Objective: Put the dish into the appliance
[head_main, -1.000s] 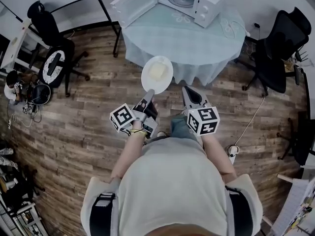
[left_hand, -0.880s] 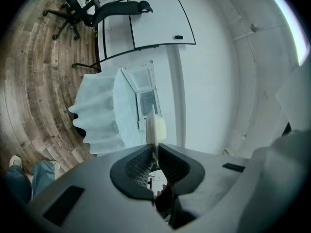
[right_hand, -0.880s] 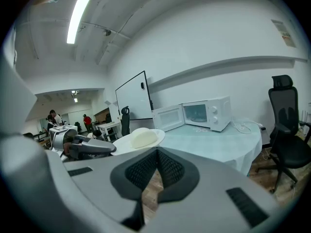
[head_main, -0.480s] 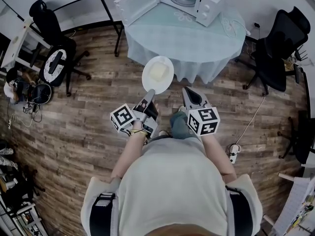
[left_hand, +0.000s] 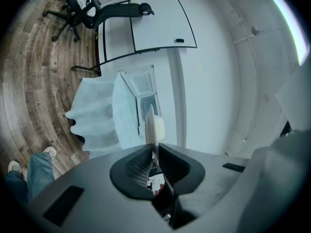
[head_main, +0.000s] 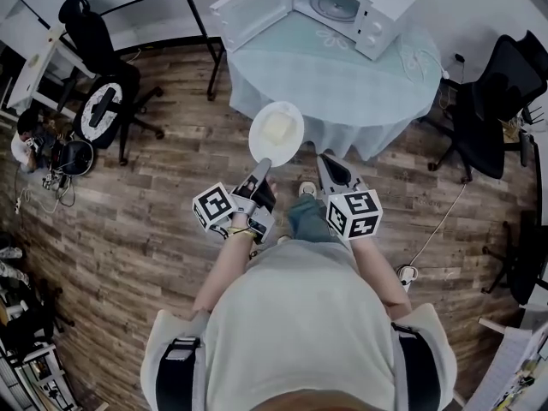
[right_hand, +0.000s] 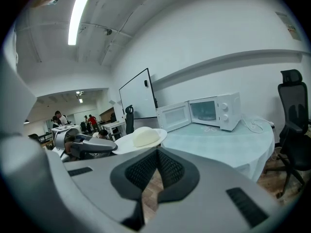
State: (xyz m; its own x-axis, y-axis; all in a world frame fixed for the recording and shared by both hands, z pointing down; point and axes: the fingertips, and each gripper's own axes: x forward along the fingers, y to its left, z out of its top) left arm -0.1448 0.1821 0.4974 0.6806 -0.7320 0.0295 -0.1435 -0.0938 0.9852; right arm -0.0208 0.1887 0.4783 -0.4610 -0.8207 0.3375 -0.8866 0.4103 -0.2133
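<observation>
A white plate [head_main: 276, 133] with a pale lump of food on it hangs over the wood floor, just short of the round table [head_main: 342, 80]. My left gripper [head_main: 262, 163] is shut on the plate's near rim. In the left gripper view the plate [left_hand: 150, 126] stands edge-on between the pads [left_hand: 138, 164]. The white microwave [head_main: 349, 5] sits at the table's far side with its door [head_main: 250, 8] swung open to the left. My right gripper [head_main: 326, 164] hovers beside the plate, shut and empty [right_hand: 158, 152]; its view shows the plate [right_hand: 142, 139] and the microwave [right_hand: 214, 111].
Black office chairs stand at the left [head_main: 96, 101] and at the right [head_main: 490, 101] of the table. A whiteboard stand [head_main: 193, 11] is behind the open door. A cable and plug [head_main: 406, 272] lie on the floor at the right. A person [head_main: 26, 139] sits at the far left.
The table and microwave have drawn closer and slid to the right in the head view. The plate stays held in my left gripper; both grippers keep their pose.
</observation>
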